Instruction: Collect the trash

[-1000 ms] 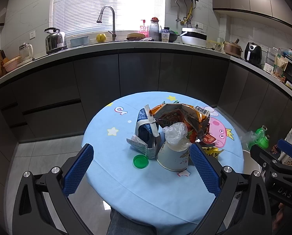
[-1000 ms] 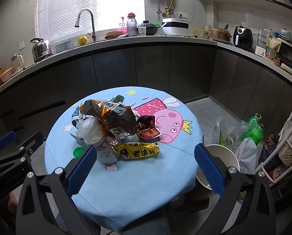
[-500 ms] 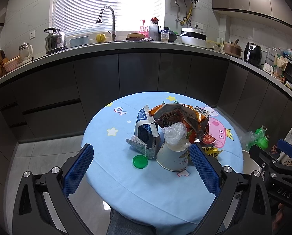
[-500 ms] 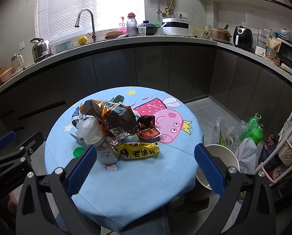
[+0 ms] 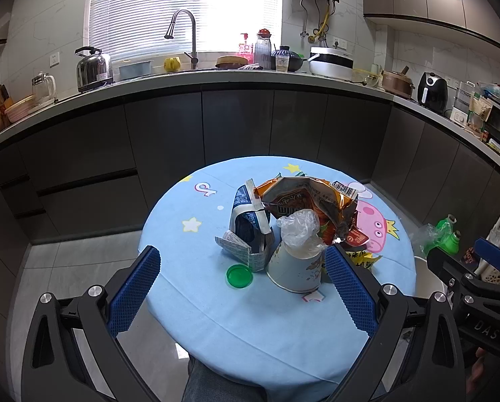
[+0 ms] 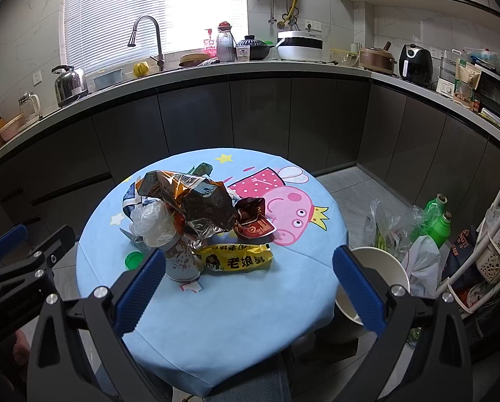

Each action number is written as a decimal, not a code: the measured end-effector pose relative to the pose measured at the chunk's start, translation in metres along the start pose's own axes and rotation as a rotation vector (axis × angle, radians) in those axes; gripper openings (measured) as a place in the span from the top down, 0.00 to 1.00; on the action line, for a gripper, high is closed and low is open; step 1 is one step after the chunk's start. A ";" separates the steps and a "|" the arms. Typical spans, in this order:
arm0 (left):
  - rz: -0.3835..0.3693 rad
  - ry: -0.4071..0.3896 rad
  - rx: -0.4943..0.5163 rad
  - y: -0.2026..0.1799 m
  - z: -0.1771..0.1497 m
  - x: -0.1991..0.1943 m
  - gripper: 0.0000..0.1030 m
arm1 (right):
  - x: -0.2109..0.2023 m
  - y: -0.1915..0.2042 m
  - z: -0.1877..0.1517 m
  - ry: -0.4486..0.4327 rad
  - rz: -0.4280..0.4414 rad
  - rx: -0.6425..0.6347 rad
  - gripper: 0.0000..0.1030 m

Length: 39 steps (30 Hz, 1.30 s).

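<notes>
A round table (image 5: 283, 328) with a blue cartoon cloth is standing in a kitchen. The trash is sitting in a pile near the middle of it. A paper cup (image 5: 295, 269) is standing upside down, and a clear plastic bag (image 5: 298, 229) is lying on top of it. A big shiny chip bag (image 5: 311, 201) is leaning behind the cup. A blue carton (image 5: 250, 231) is sitting just left of the cup, and a green lid (image 5: 239, 276) is lying flat in front of the carton. A yellow wrapper (image 6: 238, 258) is lying beside the cup, with a small red wrapper (image 6: 253, 222) behind it. A white bin (image 6: 377, 274) is sitting on the floor by the table, next to some green bottles (image 6: 437, 221).

The left gripper (image 5: 243, 294) is hanging over the near edge of the table with its jaws wide apart, holding nothing. The right gripper (image 6: 250, 294) is doing the same, jaws wide apart and holding nothing.
</notes>
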<state>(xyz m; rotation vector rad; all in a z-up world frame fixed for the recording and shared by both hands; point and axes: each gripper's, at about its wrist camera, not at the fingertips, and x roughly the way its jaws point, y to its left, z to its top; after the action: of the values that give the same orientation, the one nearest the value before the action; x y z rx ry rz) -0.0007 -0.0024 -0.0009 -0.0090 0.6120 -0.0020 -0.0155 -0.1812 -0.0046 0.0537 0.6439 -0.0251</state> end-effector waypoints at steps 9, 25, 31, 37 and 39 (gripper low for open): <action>-0.001 0.002 0.000 -0.004 0.000 -0.001 0.08 | 0.001 0.000 0.000 0.000 0.001 0.000 0.03; -0.006 0.010 -0.001 -0.007 0.001 -0.001 0.08 | 0.003 0.000 0.000 0.003 0.002 0.000 0.03; -0.006 0.011 -0.001 -0.007 0.001 0.000 0.08 | 0.005 0.000 0.001 0.003 0.002 0.001 0.03; -0.007 0.018 -0.002 -0.006 0.000 0.005 0.08 | 0.007 0.001 0.002 0.006 0.003 0.001 0.03; -0.007 0.023 -0.001 -0.006 0.000 0.007 0.08 | 0.009 -0.001 0.002 0.009 0.003 0.002 0.03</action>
<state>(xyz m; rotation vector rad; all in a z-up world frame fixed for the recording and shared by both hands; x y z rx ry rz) 0.0052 -0.0088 -0.0044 -0.0123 0.6346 -0.0080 -0.0068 -0.1820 -0.0086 0.0564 0.6525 -0.0220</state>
